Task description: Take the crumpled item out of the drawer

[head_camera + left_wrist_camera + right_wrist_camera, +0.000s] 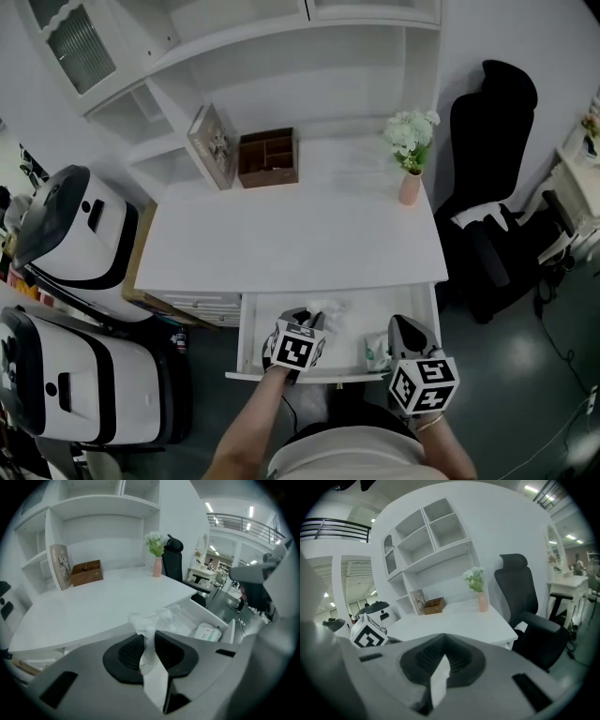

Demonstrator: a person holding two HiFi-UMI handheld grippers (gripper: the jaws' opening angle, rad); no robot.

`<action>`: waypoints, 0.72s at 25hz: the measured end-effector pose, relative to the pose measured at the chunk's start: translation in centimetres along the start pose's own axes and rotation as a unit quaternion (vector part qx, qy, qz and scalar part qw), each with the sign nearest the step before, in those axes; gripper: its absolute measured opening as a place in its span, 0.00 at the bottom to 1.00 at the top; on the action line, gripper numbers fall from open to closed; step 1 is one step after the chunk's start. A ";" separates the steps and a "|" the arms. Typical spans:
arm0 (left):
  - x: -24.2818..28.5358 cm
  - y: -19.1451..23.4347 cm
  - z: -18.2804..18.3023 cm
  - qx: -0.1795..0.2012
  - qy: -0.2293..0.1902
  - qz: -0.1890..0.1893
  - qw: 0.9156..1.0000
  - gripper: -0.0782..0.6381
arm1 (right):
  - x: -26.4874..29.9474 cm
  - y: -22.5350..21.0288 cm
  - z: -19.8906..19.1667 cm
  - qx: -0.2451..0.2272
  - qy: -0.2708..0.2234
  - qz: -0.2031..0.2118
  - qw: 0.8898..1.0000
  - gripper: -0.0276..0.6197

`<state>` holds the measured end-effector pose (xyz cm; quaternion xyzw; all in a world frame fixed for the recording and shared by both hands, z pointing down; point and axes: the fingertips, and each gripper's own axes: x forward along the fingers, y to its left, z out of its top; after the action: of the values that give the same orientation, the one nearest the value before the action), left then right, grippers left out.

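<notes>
Crumpled item [154, 619]: white, thin, wrinkled wad, pinched between left gripper [149, 645] jaws, held over open drawer [246, 339], left of centre. Drawer white, shallow, pulled out from under desk's [281, 239] front edge.

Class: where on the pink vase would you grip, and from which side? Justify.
Probably the pink vase by its body, below the flowers, jaws level, approaching from the drawer side. It stands upright and slim, the blooms crowd its top, and the shelf unit rises behind it.
</notes>
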<state>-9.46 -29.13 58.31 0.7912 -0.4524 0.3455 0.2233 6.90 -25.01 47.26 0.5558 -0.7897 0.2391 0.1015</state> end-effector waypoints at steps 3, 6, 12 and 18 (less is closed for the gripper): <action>-1.3 0.3 1.7 -0.003 -0.034 0.008 0.999 0.20 | 0.1 0.4 0.3 -0.005 -0.002 0.006 1.000 0.05; -2.8 0.7 2.8 -0.011 -0.057 0.019 0.998 0.20 | 0.3 0.8 0.7 -0.009 -0.006 0.010 1.000 0.05; -5.7 1.6 4.1 -0.026 -0.098 0.041 0.994 0.20 | 0.6 1.6 1.3 -0.015 -0.012 0.017 1.000 0.05; -8.2 2.4 4.3 -0.036 -0.129 0.060 0.989 0.20 | 0.7 2.4 1.5 -0.017 -0.016 0.023 0.999 0.05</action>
<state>-12.92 -28.59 49.42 0.7922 -0.5360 0.2372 0.1702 4.55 -25.67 45.65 0.5394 -0.8077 0.2188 0.0932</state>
